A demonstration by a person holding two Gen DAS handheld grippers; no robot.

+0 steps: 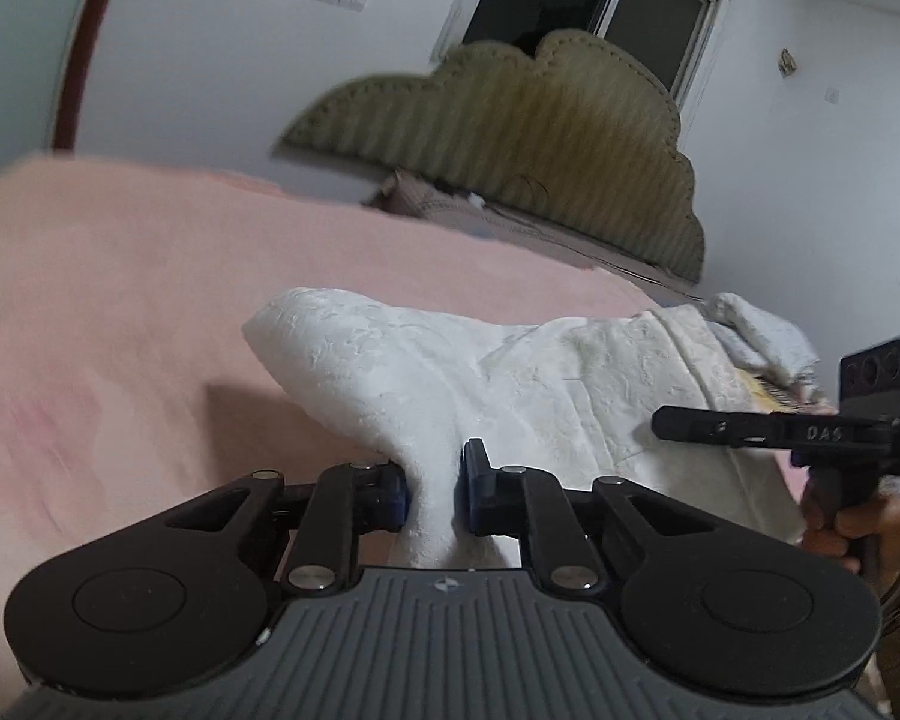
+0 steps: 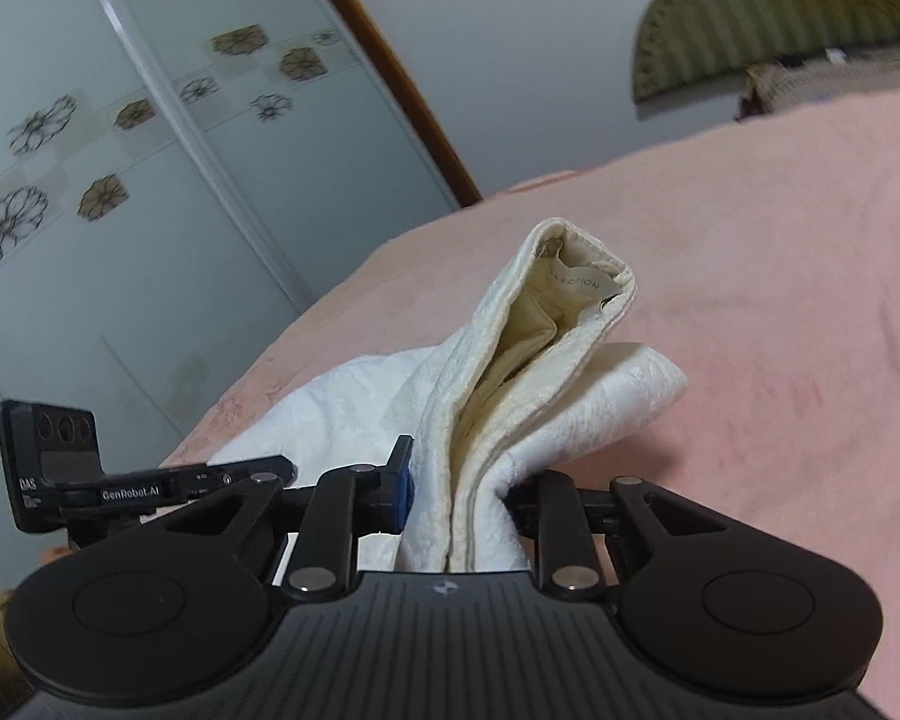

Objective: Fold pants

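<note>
Soft, limp pants (image 1: 510, 372) pinched in left claw (image 1: 432, 495) and right claw (image 2: 459, 498), best gripped at edges, above bed (image 1: 120, 300)

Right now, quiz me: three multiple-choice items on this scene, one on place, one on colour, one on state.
1. Where do the white pants lie?
A. on the pink bedspread
B. on a wooden floor
C. in a basket

2. What colour is the padded headboard?
A. red
B. olive green
C. black

3. How does the right gripper stand?
A. open, away from the cloth
B. out of view
C. jaws shut on the waistband end

Key: 1 A, pink cover surrounds the cloth; 2 B, olive ribbed padding; 3 C, fabric is pinched between its jaws, as with the left gripper.
</note>
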